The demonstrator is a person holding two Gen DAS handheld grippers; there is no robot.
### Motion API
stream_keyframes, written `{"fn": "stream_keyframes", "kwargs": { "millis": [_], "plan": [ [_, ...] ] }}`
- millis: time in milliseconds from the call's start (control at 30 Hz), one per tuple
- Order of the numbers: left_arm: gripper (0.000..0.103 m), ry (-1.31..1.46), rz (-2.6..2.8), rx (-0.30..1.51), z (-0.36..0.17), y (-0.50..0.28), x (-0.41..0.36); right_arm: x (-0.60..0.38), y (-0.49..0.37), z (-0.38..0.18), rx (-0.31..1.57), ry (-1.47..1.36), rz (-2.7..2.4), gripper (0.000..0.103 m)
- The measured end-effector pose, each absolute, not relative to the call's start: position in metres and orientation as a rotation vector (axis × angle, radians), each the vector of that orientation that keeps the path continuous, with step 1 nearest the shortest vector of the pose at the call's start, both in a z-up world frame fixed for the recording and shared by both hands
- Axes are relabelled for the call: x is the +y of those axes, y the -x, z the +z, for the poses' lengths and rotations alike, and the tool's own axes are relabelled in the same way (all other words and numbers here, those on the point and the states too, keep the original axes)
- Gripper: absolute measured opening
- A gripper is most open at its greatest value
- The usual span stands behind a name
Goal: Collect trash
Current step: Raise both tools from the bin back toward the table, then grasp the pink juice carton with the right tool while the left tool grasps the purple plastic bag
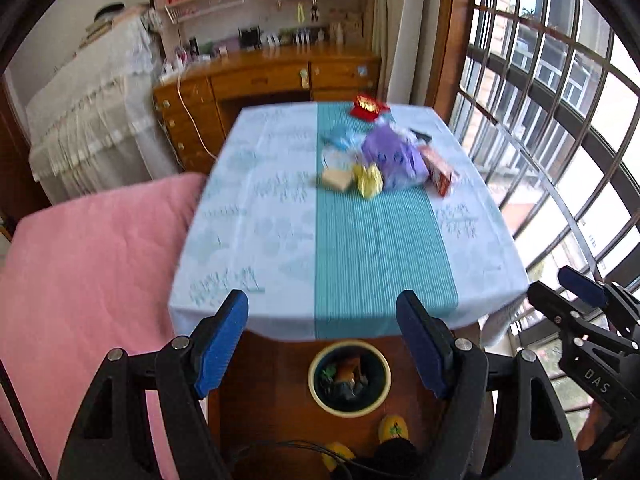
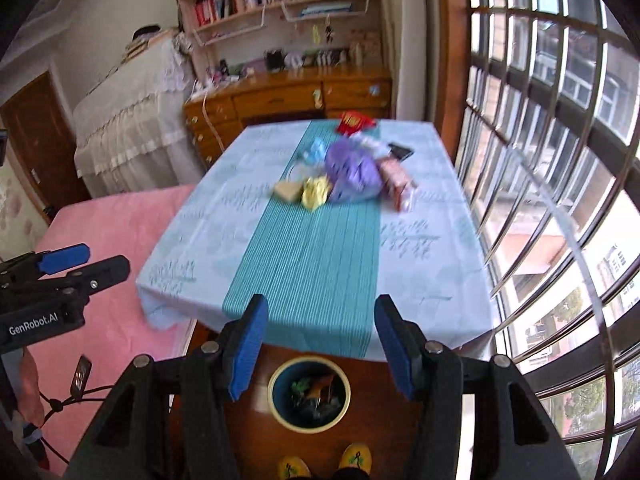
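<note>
Trash (image 1: pixel 380 164) lies mid-counter (image 1: pixel 280 240), well beyond both empty, wide-parted fingers (image 1: pixel 222 344); bin (image 2: pixel 309 396) sits below them.

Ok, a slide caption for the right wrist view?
Open right gripper above bin, facing wrappers piled on the table; left gripper alongside.

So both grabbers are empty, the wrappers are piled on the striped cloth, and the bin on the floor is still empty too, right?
Not quite: the bin is not empty. The right wrist view shows scraps already lying inside it, on the floor by the near table edge. The rest holds: the left gripper and right gripper have open jaws with nothing between them, and the wrappers sit on the striped cloth.
</note>
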State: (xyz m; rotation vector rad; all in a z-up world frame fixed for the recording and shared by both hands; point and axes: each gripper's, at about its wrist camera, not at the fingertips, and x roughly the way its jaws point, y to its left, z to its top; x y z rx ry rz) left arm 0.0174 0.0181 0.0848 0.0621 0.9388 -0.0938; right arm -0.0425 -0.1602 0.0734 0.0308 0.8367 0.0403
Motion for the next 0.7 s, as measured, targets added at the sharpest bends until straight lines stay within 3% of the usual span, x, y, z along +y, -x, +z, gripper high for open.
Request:
{"fn": "stream_keyframes", "kwargs": {
  "millis": [333,700],
  "plan": [
    [0.075,-0.070,-0.143,0.963,0.100,-0.061,-0.012,-0.190,0.016,0.098,0.771,-0.025,-0.024,0.056],
    [0.075,-0.006,-0.138,1.106,0.048,-0.190,-0.071,-0.252,-0.110,0.054,0.852,-0.048,0.016,0.056]
  ]
}}
